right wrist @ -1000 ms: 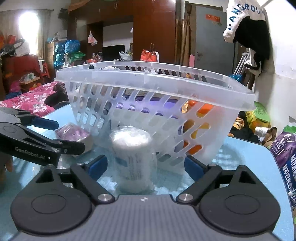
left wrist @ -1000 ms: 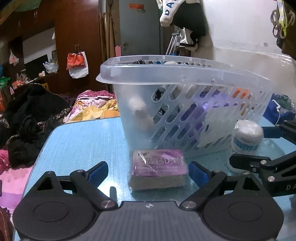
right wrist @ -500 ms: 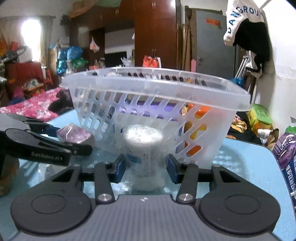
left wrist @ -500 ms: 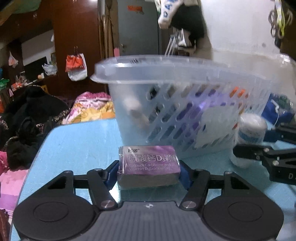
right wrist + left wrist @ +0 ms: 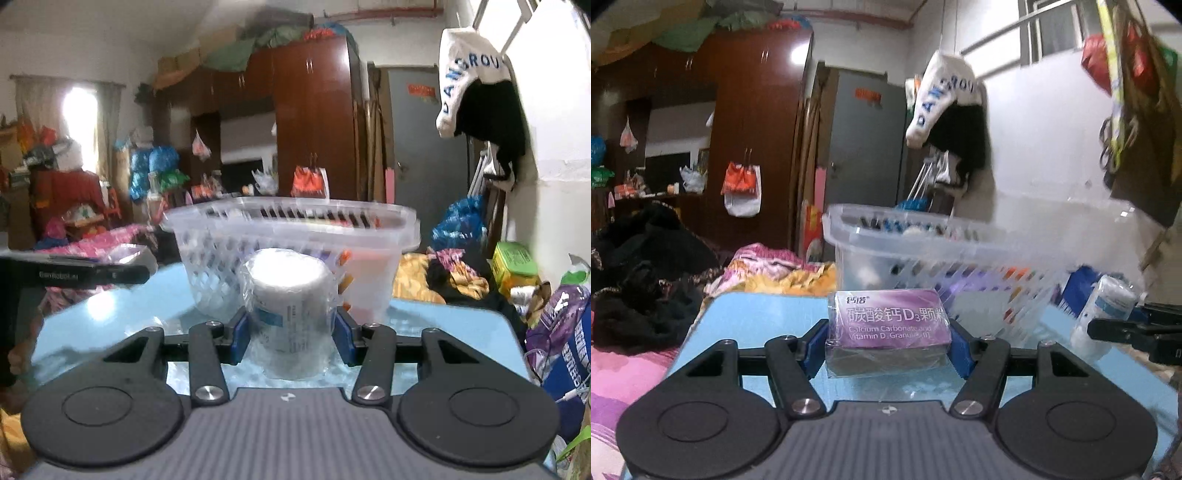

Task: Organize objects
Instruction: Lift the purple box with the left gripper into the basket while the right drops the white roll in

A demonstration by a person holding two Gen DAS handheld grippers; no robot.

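My left gripper (image 5: 888, 341) is shut on a purple calcium box (image 5: 890, 321) wrapped in clear film, held above the blue table (image 5: 753, 321). My right gripper (image 5: 290, 330) is shut on a white wrapped roll (image 5: 291, 306), also lifted off the table (image 5: 443, 332). The clear slotted plastic basket (image 5: 923, 251) stands just beyond both, its rim about level with the held things; it also shows in the right wrist view (image 5: 291, 229). The roll (image 5: 1106, 312) and the right gripper's fingers (image 5: 1126, 330) show at the right of the left wrist view. The left gripper's finger (image 5: 88, 275) shows at the left of the right wrist view.
The basket holds several items, blurred. Bags and packets (image 5: 561, 332) lie past the table's right edge. A bed with clothes (image 5: 646, 288) lies left of the table. A wall with hanging clothes (image 5: 945, 110) stands behind the basket.
Both grippers closed on their things, the box and the roll, and lifted them off the table; the basket now sits lower in both views.
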